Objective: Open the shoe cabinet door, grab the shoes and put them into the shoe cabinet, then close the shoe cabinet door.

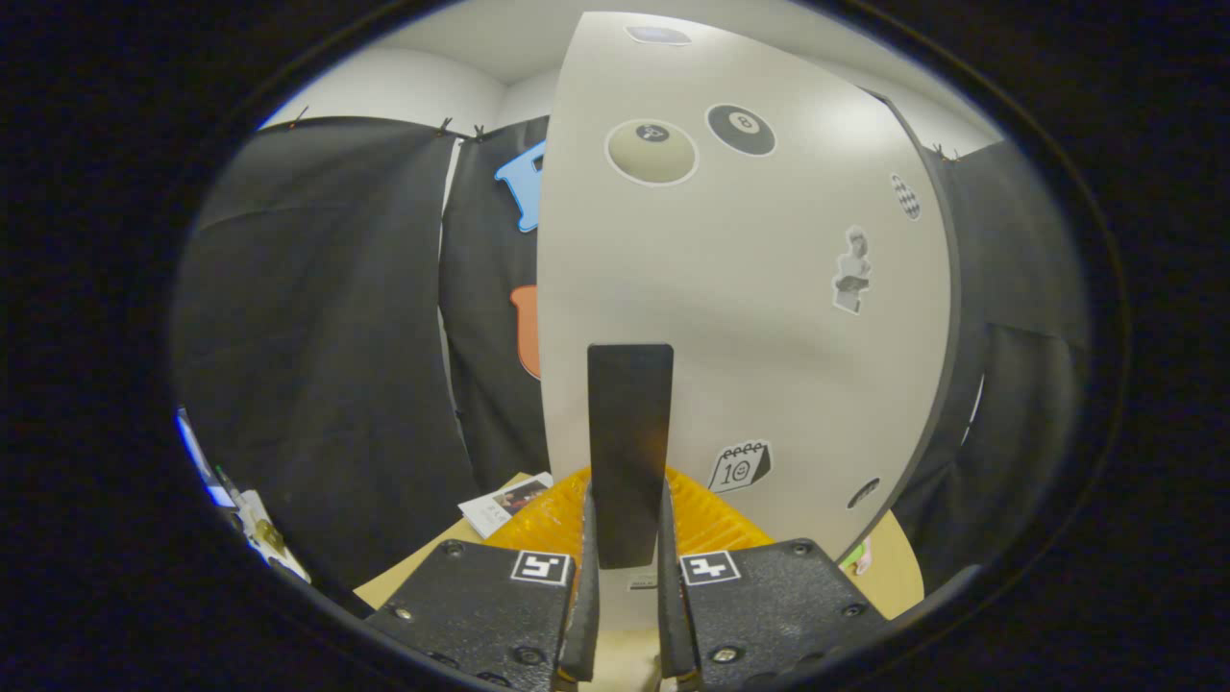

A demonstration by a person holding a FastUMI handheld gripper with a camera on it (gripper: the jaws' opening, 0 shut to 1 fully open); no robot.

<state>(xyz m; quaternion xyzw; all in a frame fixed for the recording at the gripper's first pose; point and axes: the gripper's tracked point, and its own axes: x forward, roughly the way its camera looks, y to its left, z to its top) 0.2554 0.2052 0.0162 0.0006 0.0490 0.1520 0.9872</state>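
Observation:
The shoe cabinet door [769, 317] is a pale panel with several stickers, standing close in front of me. A dark upright handle [629, 432] sticks out from it toward me. My gripper [627, 538] is shut on this handle, with one finger [588, 567] pressing each side of its lower end. The door's dark edge [947, 317] shows on the right. No shoes are visible.
An orange ribbed thing [711, 514] lies on the tan surface [423, 567] just beyond my fingers, at the foot of the door. A printed card [504, 500] lies left of it. Black cloth walls [317, 356] hang behind and to both sides.

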